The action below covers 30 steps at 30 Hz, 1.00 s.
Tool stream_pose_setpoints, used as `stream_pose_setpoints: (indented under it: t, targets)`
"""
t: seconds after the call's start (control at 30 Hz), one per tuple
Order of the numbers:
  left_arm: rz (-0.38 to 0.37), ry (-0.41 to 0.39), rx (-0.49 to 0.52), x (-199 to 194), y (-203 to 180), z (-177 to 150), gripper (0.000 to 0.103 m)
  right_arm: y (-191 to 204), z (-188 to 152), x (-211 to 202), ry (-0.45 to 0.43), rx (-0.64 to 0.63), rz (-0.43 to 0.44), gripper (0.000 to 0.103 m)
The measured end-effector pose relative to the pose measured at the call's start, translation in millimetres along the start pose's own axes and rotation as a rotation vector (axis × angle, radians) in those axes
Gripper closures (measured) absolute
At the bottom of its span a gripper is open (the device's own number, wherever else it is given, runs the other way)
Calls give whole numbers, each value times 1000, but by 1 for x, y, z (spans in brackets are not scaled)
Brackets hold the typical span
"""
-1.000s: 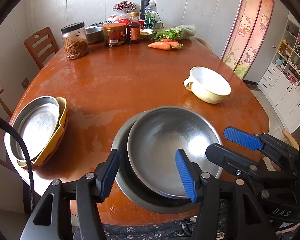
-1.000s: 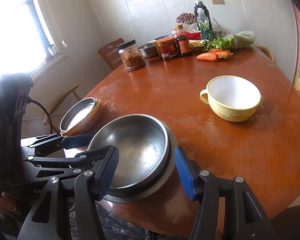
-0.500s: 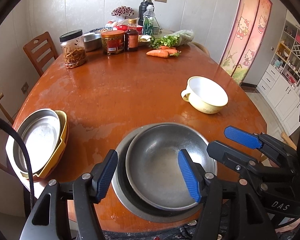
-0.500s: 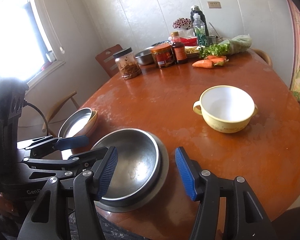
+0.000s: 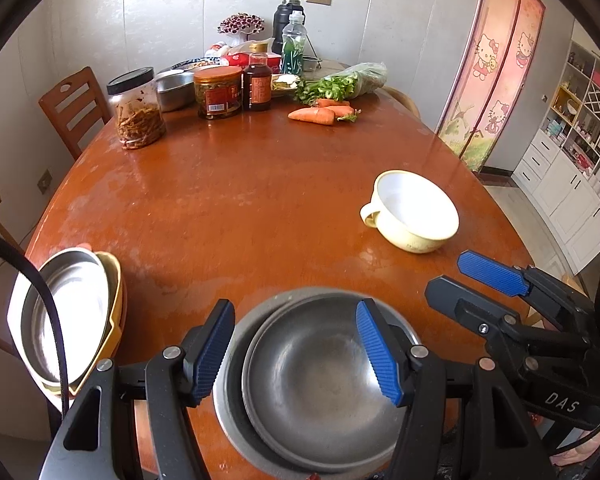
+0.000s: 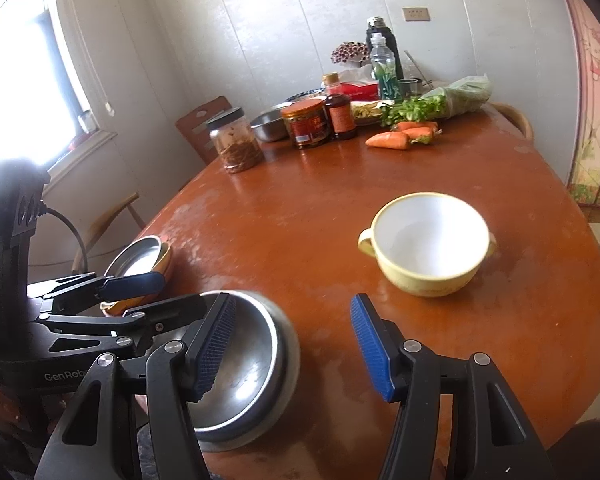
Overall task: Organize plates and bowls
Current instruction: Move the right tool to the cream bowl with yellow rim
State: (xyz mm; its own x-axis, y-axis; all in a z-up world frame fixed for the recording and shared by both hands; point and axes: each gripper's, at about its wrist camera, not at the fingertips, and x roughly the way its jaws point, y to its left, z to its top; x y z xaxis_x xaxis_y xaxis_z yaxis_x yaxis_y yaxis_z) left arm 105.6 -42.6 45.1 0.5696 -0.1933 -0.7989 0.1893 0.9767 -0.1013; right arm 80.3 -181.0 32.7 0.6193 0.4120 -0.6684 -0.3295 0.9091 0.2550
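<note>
I have both tongs spread wide and gripping nothing: the left tongs (image 5: 296,354) hang over the two nested round steel bowls (image 5: 320,384) at the near edge of the reddish-brown wooden counter (image 5: 240,184), the right tongs (image 6: 292,348) just right of them. The cream two-handled ceramic bowl (image 6: 428,244) sits further off to the right, and a steel dish stacked in a yellow dish (image 5: 72,312) rests at the near-left edge

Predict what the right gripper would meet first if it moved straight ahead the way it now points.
Probably the cream two-handled bowl, slightly right of the line between the right gripper's open jaws; bare table lies before it. Depth is uncertain.
</note>
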Motion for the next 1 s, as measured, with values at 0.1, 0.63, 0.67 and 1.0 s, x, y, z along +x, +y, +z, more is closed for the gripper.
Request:
stream_pose_setpoints:
  t: [0.1,0.63,0.67,1.0]
  targets:
    - [-3,3,4,5,-3,8,40,-7,6,2,-3,7,-13,41]
    - [-44,62,36,40,-35,39,40,-68,34,7,-28,77,-91,34]
    - [-50,71,37,44,-40,41,40,-75,38,7,-31,80,-100,34]
    - [-98,138,62,77,-75,58,40,-125,64,32,4,42,-175,34]
